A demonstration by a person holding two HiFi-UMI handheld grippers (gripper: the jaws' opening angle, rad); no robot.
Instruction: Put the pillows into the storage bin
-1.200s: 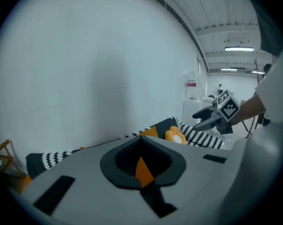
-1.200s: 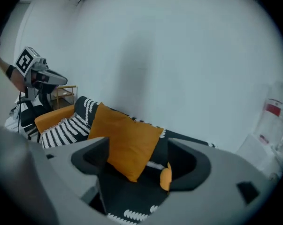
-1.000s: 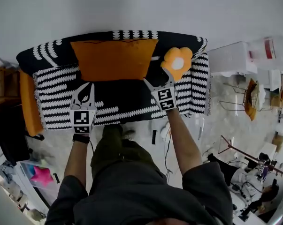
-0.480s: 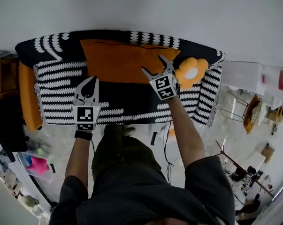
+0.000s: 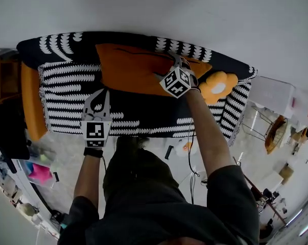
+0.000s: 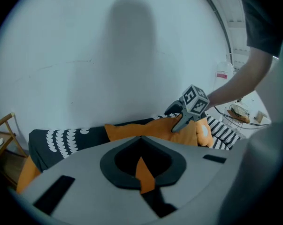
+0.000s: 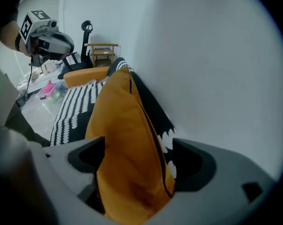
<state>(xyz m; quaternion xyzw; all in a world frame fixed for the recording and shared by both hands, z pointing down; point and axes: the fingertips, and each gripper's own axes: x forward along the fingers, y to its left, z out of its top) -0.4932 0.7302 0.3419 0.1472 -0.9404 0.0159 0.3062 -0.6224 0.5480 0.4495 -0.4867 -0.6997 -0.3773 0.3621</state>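
Astride orange pillow (image 7: pixel 125 125), right gripper (image 7: pixel 139 153) jaws just opening, seemingly loose; left gripper (image 6: pixel 141 138) clenched.

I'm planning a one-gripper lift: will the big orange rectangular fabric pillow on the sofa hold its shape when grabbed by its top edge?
Probably floppy: the big orange rectangular fabric pillow bulges softly, so it should sag below a pinch. Likely light for its size, being plump. Its matte cloth should hardly slip.

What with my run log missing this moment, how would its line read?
right claw: just been opening, orange pillow between | left claw: shut, empty
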